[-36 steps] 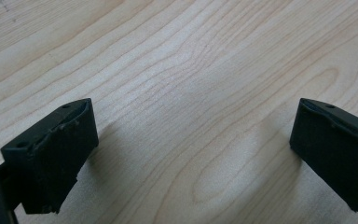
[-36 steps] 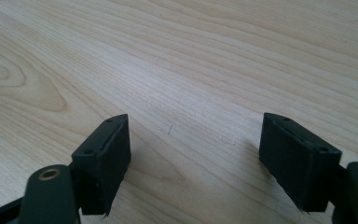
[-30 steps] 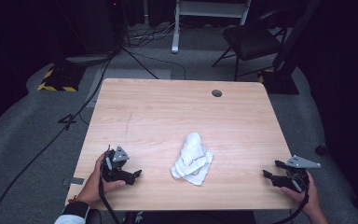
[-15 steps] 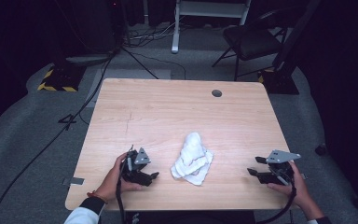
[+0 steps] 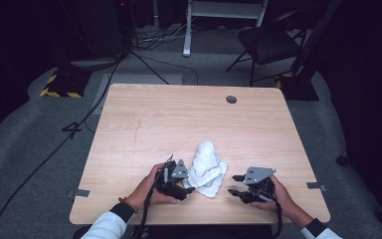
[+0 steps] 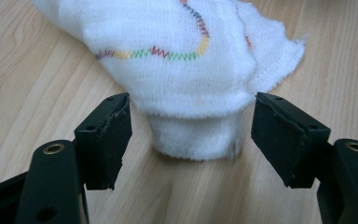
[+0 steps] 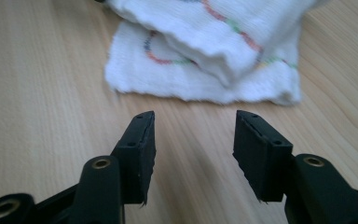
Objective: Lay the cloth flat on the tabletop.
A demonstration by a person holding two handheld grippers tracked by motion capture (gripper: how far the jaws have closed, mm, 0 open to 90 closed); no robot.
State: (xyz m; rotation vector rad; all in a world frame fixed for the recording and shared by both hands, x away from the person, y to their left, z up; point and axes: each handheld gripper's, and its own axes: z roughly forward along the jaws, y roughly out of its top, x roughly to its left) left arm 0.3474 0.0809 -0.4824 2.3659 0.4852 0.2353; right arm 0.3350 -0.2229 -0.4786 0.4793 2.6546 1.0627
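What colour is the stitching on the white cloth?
Multicoloured zigzag stitching on the white cloth: red, yellow, green, blue. Clearest in the left gripper view.

One white cloth (image 5: 207, 168) – one table (image 5: 179, 114) – two grippers: left gripper (image 5: 186, 189), right gripper (image 5: 233, 184)

A light wooden table (image 5: 189, 124) sits square in the middle, its grain running crosswise and a small round dark grommet (image 5: 231, 99) set near the far edge. Grey carpet (image 5: 40, 144) spreads around it, and black cables (image 5: 79, 124) snake across the floor on the left. Off in the far left corner lies a block with yellow-and-black hazard stripes (image 5: 59, 89). Behind the table stands a white frame (image 5: 224, 15) on legs, and to its right a dark chair (image 5: 268, 45). Beyond that the room falls away into darkness, while the table itself is brightly lit from above.
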